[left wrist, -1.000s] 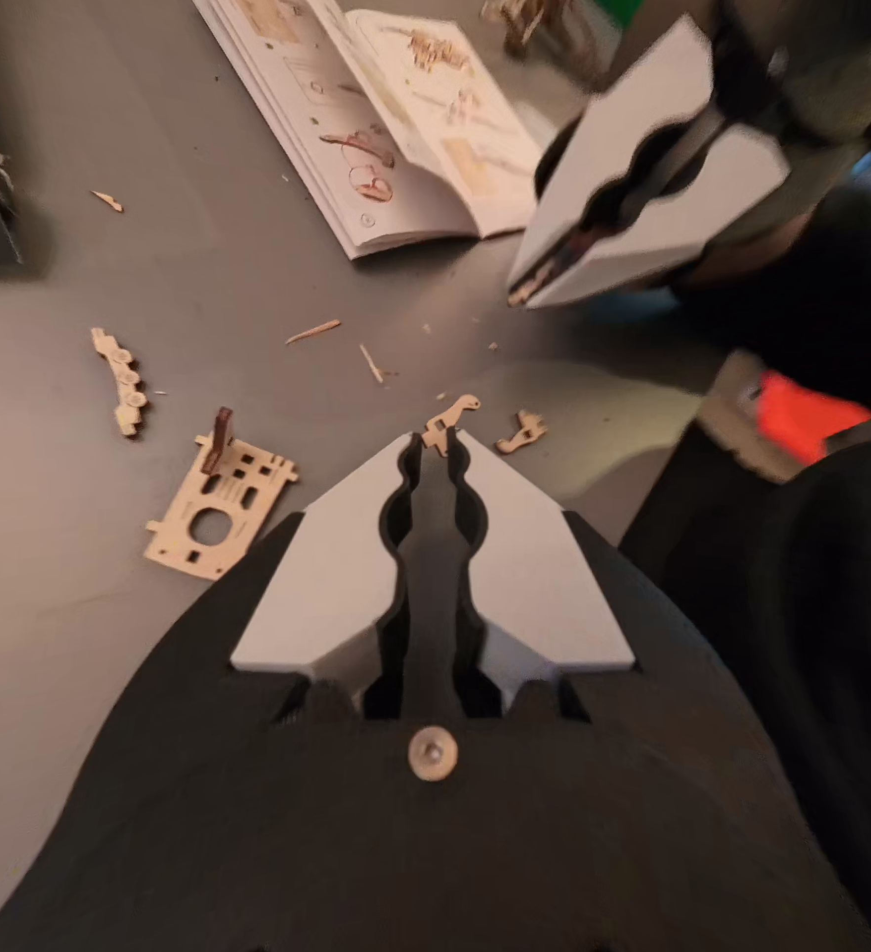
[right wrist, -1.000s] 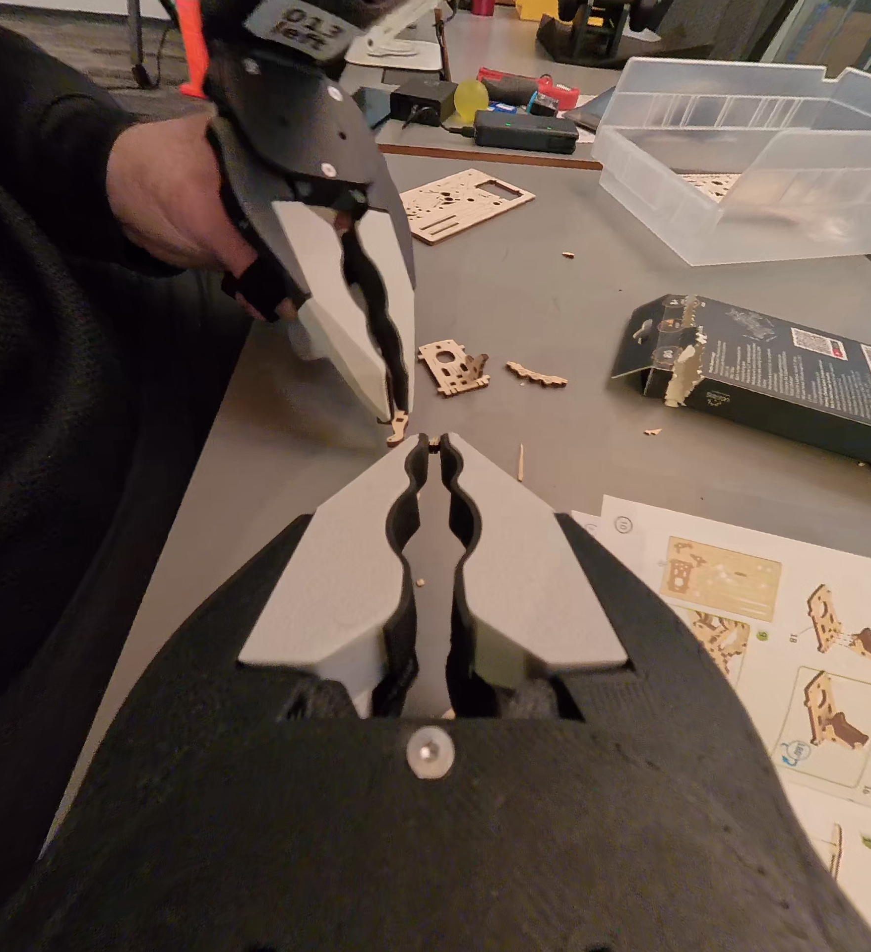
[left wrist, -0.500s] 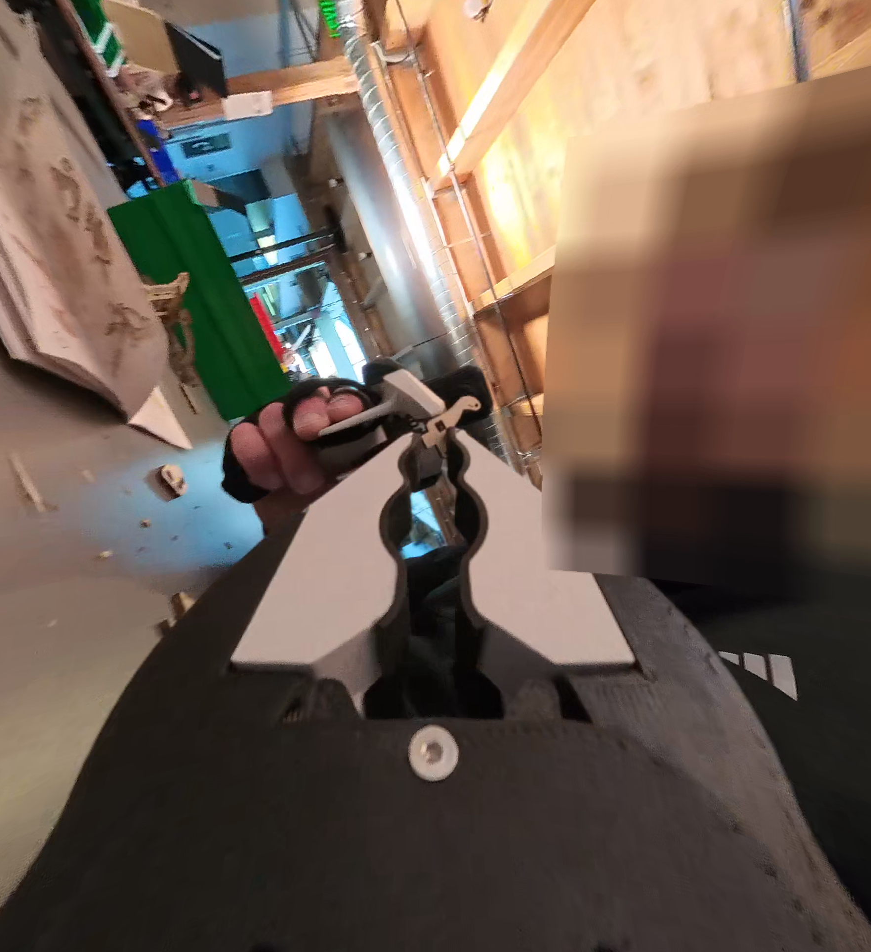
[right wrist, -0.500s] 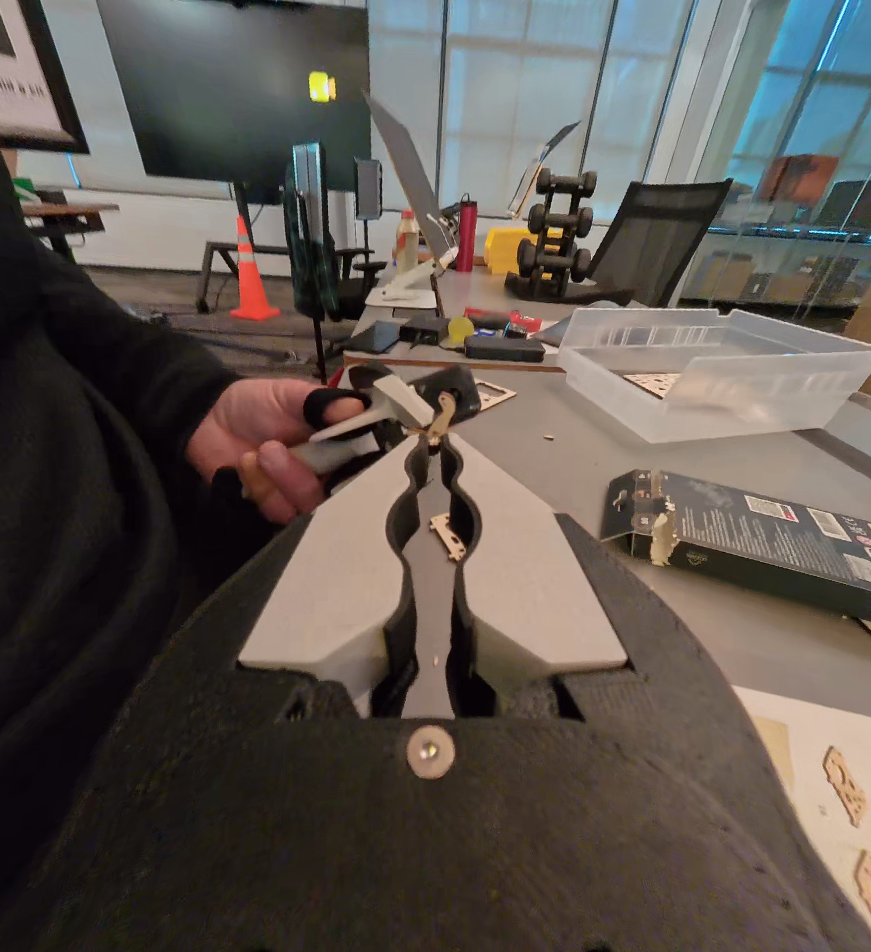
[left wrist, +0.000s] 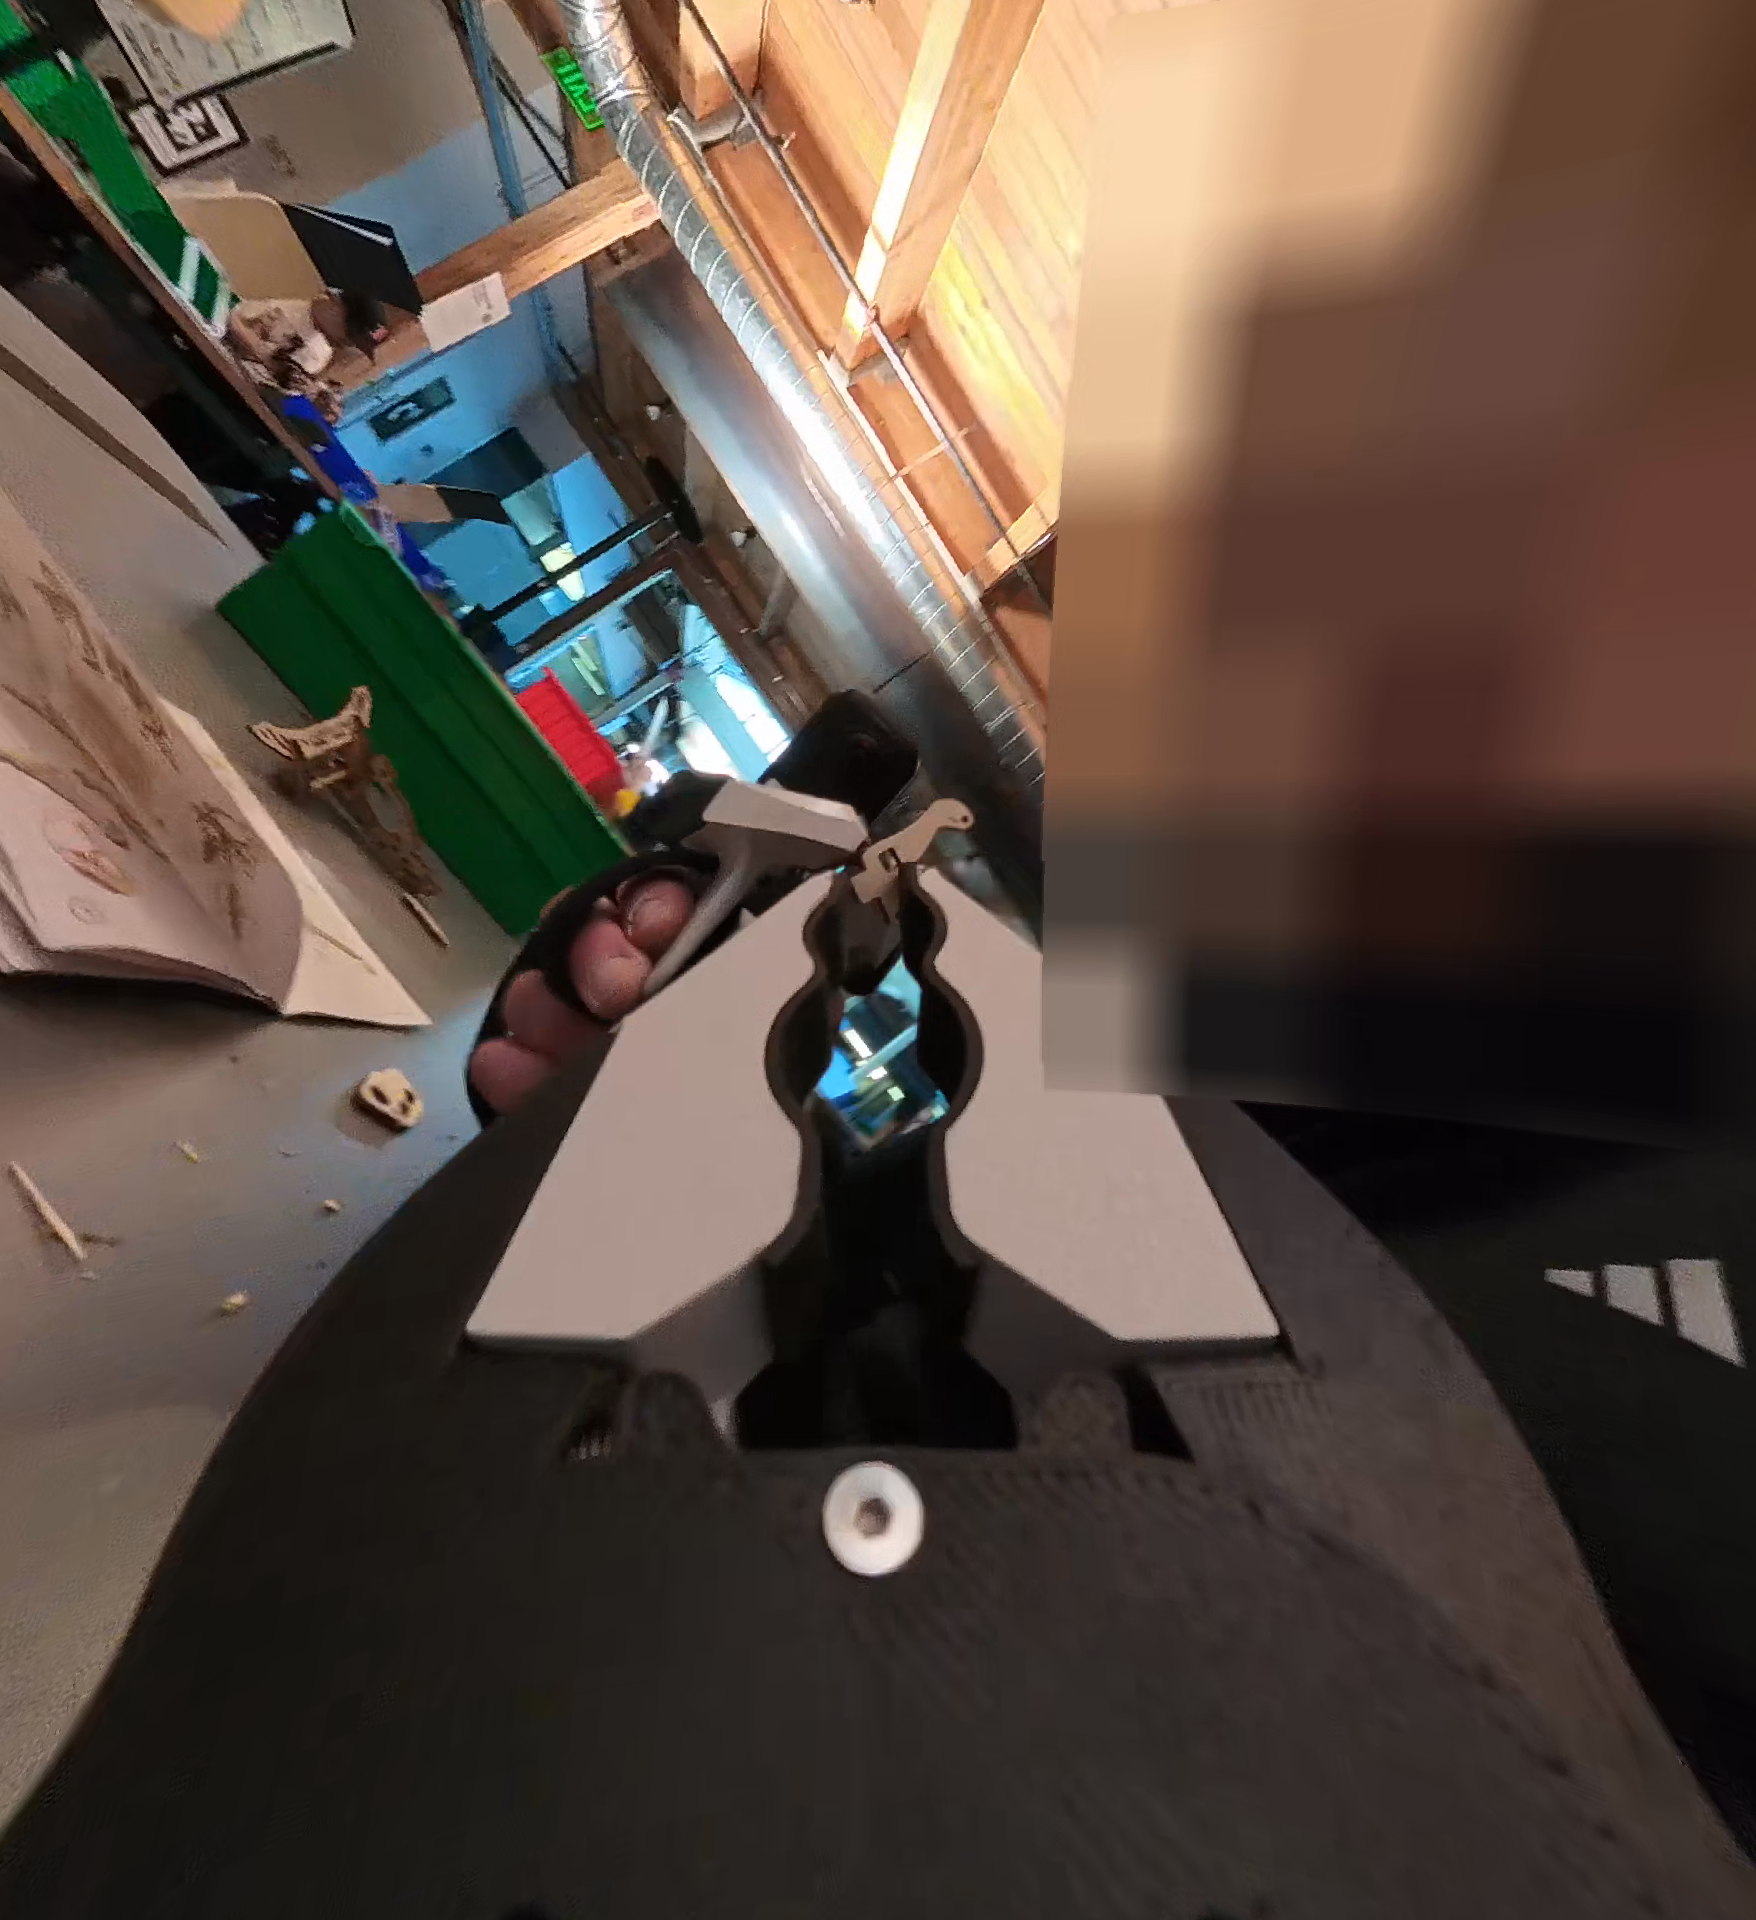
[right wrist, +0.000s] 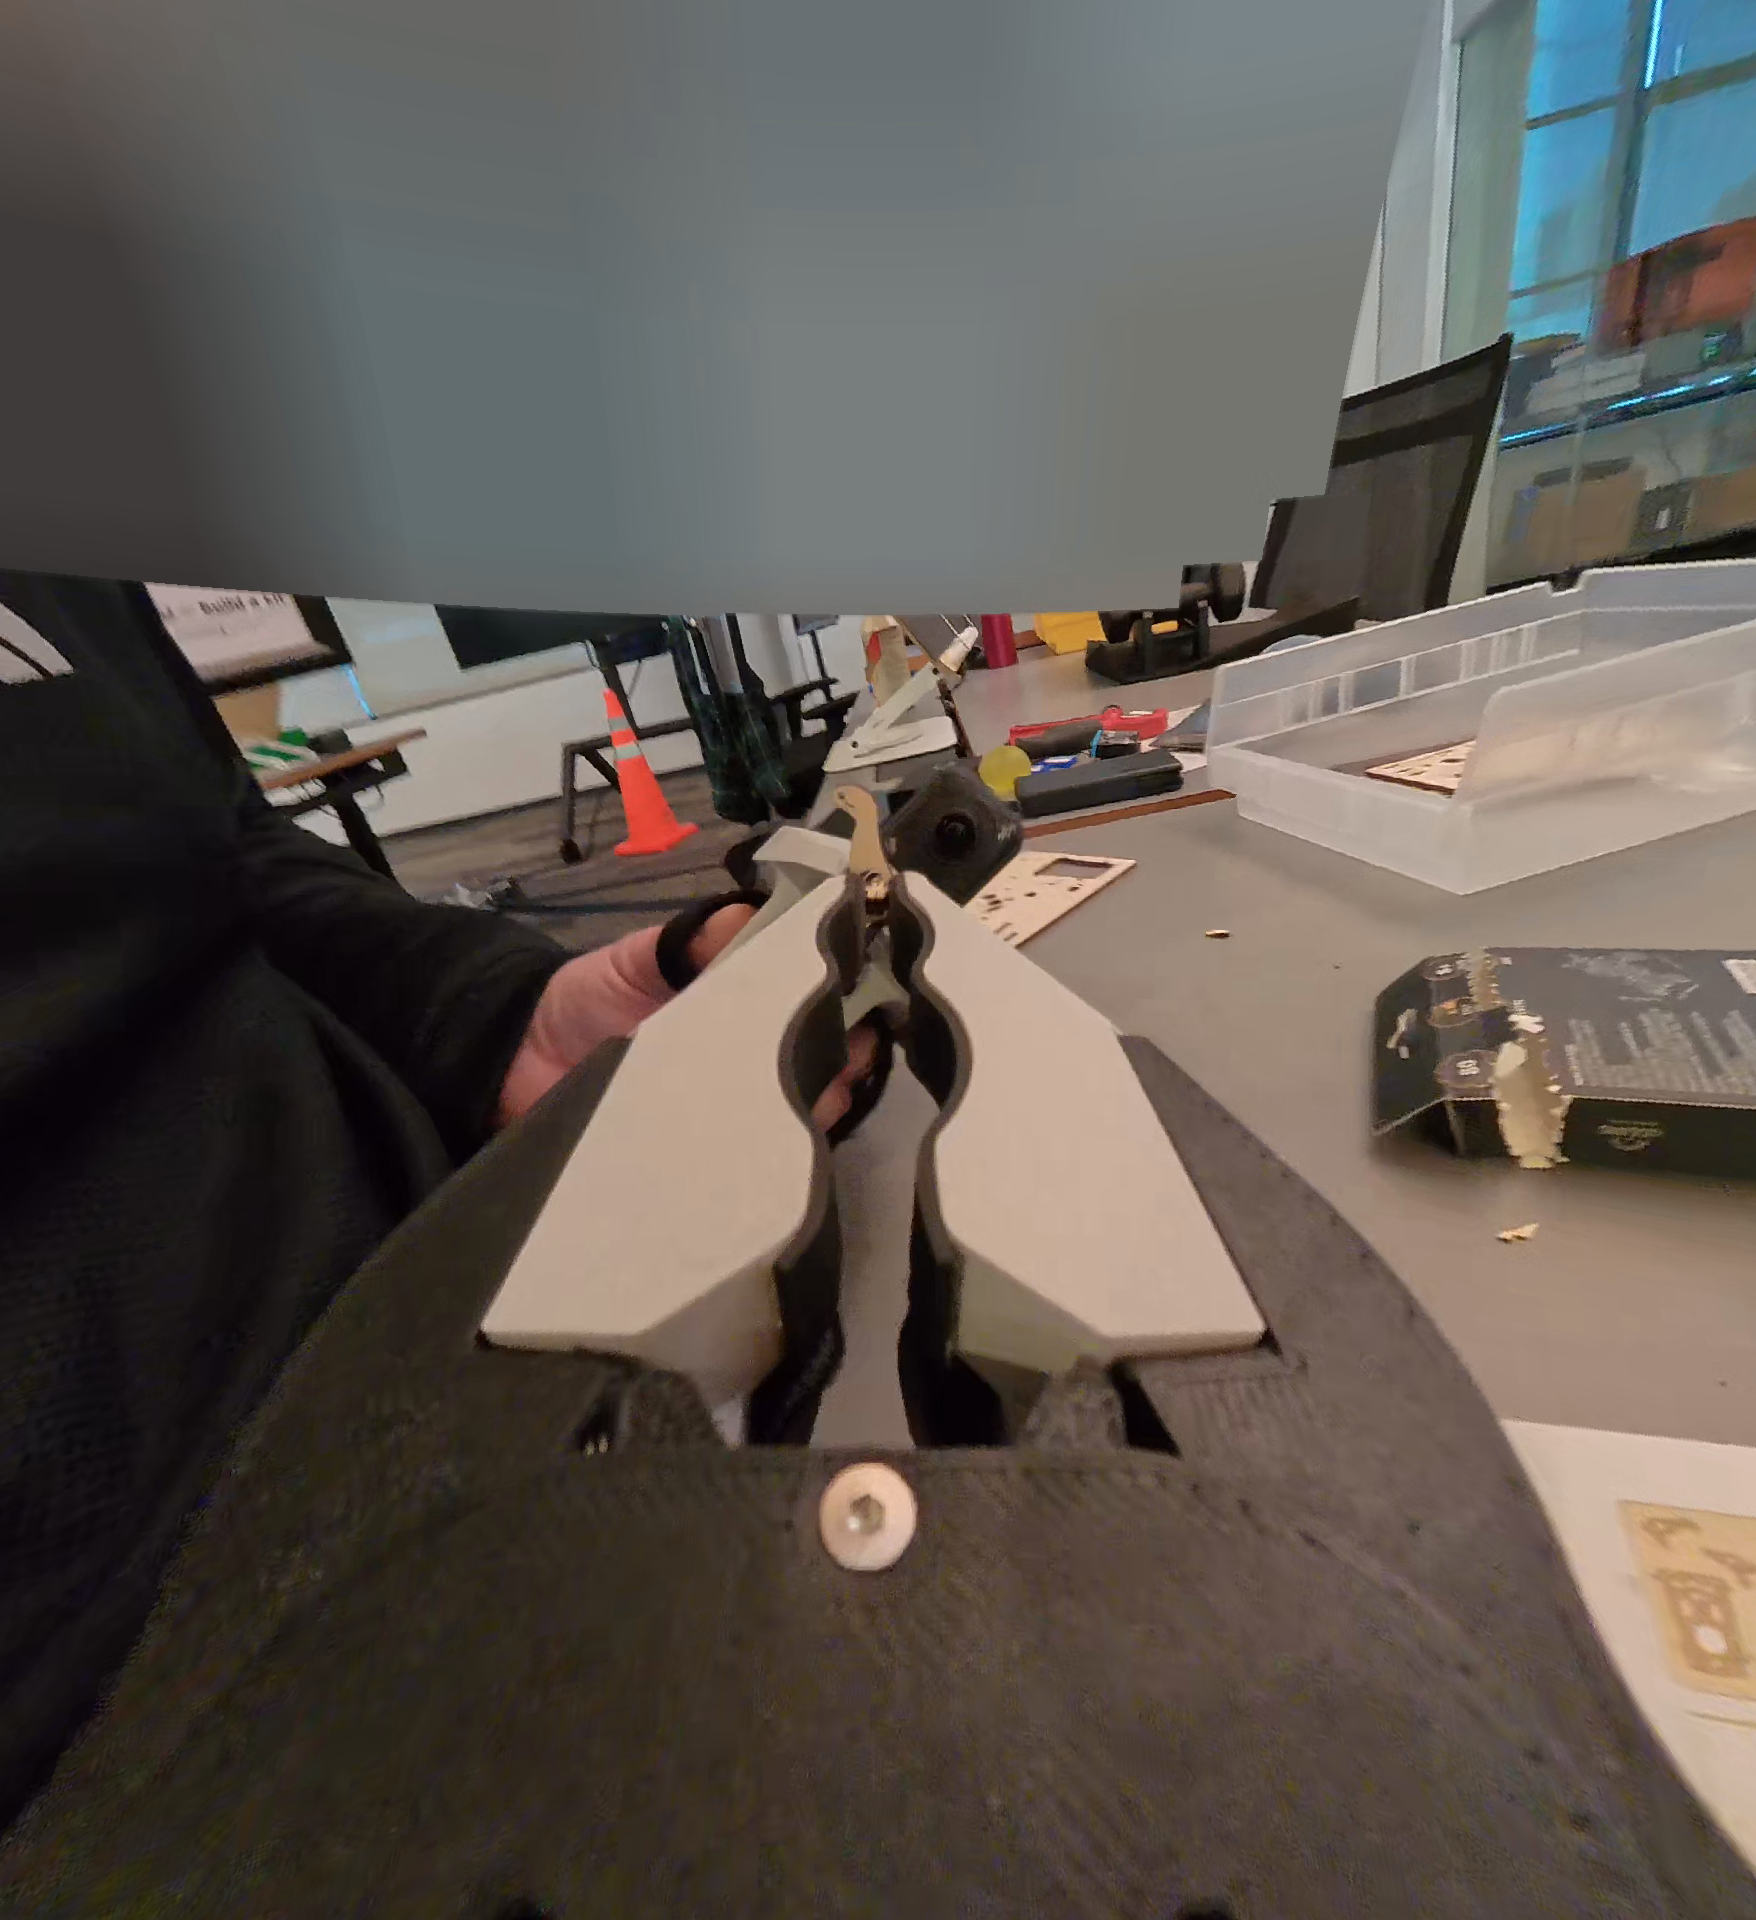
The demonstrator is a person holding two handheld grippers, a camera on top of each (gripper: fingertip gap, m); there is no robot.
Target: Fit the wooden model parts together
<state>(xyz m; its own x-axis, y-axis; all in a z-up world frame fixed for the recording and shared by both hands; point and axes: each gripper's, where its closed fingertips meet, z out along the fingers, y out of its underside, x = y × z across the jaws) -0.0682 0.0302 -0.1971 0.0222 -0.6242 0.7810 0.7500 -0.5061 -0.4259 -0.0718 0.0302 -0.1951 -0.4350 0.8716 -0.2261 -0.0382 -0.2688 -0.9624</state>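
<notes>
Both grippers are being held up off the grey table (right wrist: 1269, 1039), tip to tip, so the joining step is judged to be in hand. The left gripper (left wrist: 879, 883) is clamping a small hooked wooden part (left wrist: 905, 836) at its tips. The right gripper (right wrist: 869, 894) is pinching another small wooden piece (right wrist: 872, 888), its jaws nearly together; whether the two pieces are already touching cannot be told. Next, the person is likely needing fine alignment of tab and slot, then a gentle push without snapping the thin wood.
</notes>
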